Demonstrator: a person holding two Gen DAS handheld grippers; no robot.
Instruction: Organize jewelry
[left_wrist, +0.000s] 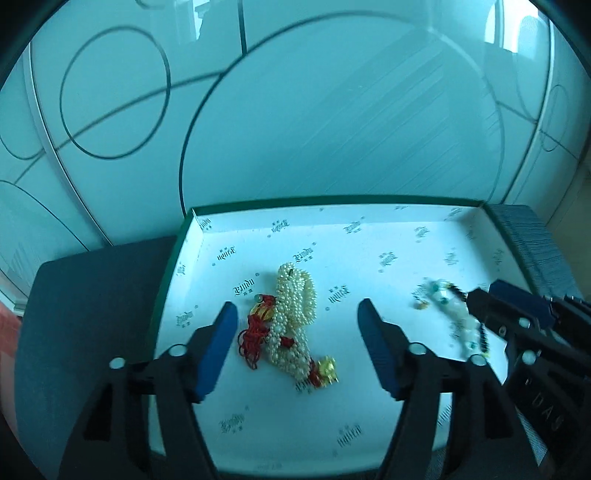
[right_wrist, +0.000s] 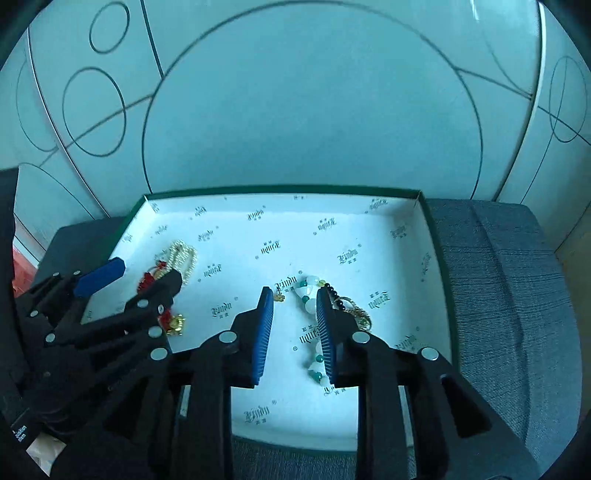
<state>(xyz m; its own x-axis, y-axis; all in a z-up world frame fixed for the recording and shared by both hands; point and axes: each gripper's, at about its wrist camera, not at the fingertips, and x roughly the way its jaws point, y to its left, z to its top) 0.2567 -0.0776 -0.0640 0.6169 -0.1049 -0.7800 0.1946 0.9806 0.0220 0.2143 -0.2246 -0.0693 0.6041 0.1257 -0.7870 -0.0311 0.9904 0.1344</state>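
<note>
2 tools hover over jewelry lying in an open box.

The left tool (left_wrist: 297, 317) stands released, its blue pads well apart on either side of the pearl strand (left_wrist: 293, 325), which lies tangled with red cord (left_wrist: 253, 338) and gold charms (left_wrist: 327, 369) on the printed white floor of the green-edged box (right_wrist: 430, 236). The right tool (right_wrist: 295, 321) is only partly parted; the green-and-white bead strand (right_wrist: 310, 299) lies between its pads, and whether a pad touches it cannot be told. Each heap sits apart on its own side, likely to keep the pieces from tangling. The box rests on a grey fabric seat (right_wrist: 498, 280).
</note>
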